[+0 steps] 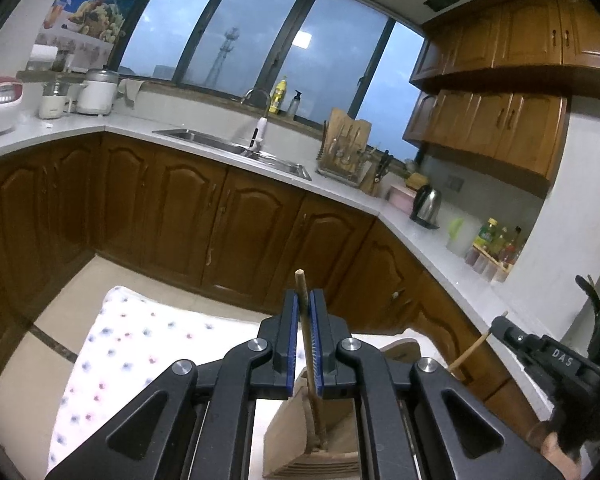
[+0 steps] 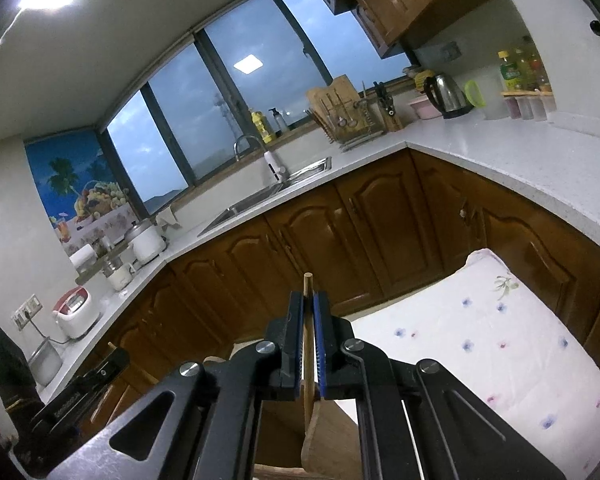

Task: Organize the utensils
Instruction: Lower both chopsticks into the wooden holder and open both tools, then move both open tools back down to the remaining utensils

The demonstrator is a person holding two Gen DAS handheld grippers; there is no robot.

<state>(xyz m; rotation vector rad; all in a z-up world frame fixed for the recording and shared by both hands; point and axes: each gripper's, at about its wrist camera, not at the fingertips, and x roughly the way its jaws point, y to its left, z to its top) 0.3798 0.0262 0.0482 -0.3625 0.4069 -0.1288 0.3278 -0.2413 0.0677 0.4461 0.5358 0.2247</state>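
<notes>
My left gripper [image 1: 307, 300] is shut on the thin handle of a wooden spatula [image 1: 309, 344]; the handle stands upright between the blue pads and its flat blade [image 1: 316, 436] hangs below. My right gripper [image 2: 309, 300] is shut on the handle of a second wooden utensil [image 2: 308, 356], whose broad end [image 2: 328, 436] hangs below the jaws. Both are held up in the air above a white cloth with coloured dots [image 1: 140, 344], which also shows in the right wrist view [image 2: 480, 340]. The right gripper's body [image 1: 556, 356] shows at the right edge of the left wrist view.
An L-shaped white counter [image 1: 204, 148] with brown cabinets [image 1: 188, 216] runs around the room. It carries a sink [image 1: 236, 146], a dish rack with a cutting board [image 1: 346, 148], a kettle [image 1: 427, 202], bottles [image 1: 496, 244] and rice cookers [image 1: 96, 90].
</notes>
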